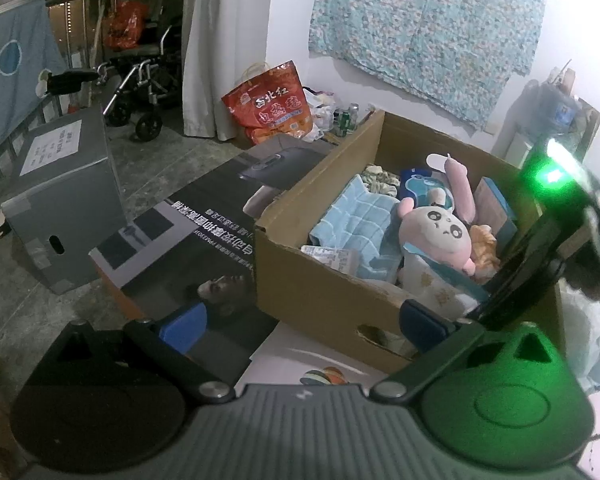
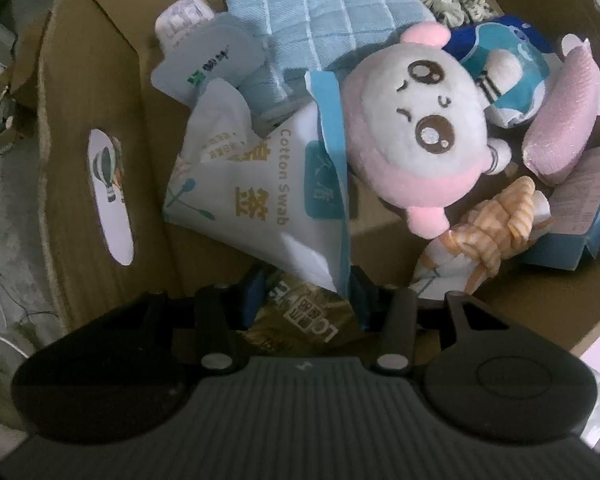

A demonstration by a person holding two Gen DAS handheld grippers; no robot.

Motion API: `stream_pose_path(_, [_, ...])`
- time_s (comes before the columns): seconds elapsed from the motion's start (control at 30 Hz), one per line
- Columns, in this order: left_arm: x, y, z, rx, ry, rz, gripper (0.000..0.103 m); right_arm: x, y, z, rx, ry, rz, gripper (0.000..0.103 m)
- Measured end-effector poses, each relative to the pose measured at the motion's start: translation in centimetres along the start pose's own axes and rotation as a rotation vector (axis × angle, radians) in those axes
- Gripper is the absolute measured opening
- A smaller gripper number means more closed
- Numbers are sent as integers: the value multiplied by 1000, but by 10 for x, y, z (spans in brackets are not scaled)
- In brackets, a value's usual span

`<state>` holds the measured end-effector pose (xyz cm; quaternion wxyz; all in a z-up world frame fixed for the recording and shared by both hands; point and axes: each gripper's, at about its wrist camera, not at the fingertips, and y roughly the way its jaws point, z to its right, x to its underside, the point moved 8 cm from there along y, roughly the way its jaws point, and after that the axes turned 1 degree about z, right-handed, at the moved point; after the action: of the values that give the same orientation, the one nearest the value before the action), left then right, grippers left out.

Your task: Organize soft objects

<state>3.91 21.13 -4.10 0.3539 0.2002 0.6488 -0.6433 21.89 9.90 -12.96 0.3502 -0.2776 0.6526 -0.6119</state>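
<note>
Landmark for all placements: the open cardboard box [image 2: 96, 80].

Right gripper [image 2: 306, 296] points straight down into the box, by its near wall. Jaws stand partly apart. The lower corner of a white and blue cotton swab pack [image 2: 260, 184] hangs into the gap between the blue pads [image 2: 256, 286]; whether the pads press on it cannot be told. A golden-brown printed packet [image 2: 300, 316] lies directly under the fingers on the box floor.

Inside the box, from the right wrist view: a pink and white plush toy [image 2: 416, 136] lies face up at the middle, touching the swab pack. A light blue checked towel [image 2: 324, 12] lies at the far wall. A grey pouch [image 2: 216, 60] lies just beside the towel, toward the left wall. An orange checked cloth bundle [image 2: 492, 228] sits just below the plush head. A pink sponge-like piece [image 2: 564, 104] leans near the right wall.

Left gripper [image 1: 300, 328] hovers outside the box, in front of its near wall [image 1: 320, 292], angled downward. Jaws wide, nothing between them. A large dark printed carton [image 1: 204, 224] lies flat against the box's left side.
</note>
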Motion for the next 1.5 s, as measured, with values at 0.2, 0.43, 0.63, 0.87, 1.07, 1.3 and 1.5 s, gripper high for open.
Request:
stream_pose_path(0.2, [-1, 4, 2, 6, 8, -4, 103, -2, -45, 41, 12, 108, 131, 49])
stream_pose_path(0.43, [0, 4, 7, 0, 17, -9, 103, -6, -59, 88, 46, 206, 268, 48])
stream_pose_path(0.63, [-1, 5, 7, -3, 14, -21, 103, -26, -80, 84, -60, 228, 446, 48])
stream_pose_path(0.87, [-2, 0, 8, -7, 16, -25, 103, -52, -51, 77, -37, 274, 451, 27])
stream_pose_path(1.07, [-3, -3, 0, -25, 2, -24, 103, -34, -37, 82, -51, 367, 410, 27])
stream_pose_path(1.3, [-6, -12, 4, -28, 18, -1, 103, 28, -102, 47, -94, 355, 632, 43])
stream_pose_path(1.5, [-6, -18, 11, -27, 26, 10, 103, 102, -141, -2, -45, 347, 776, 81])
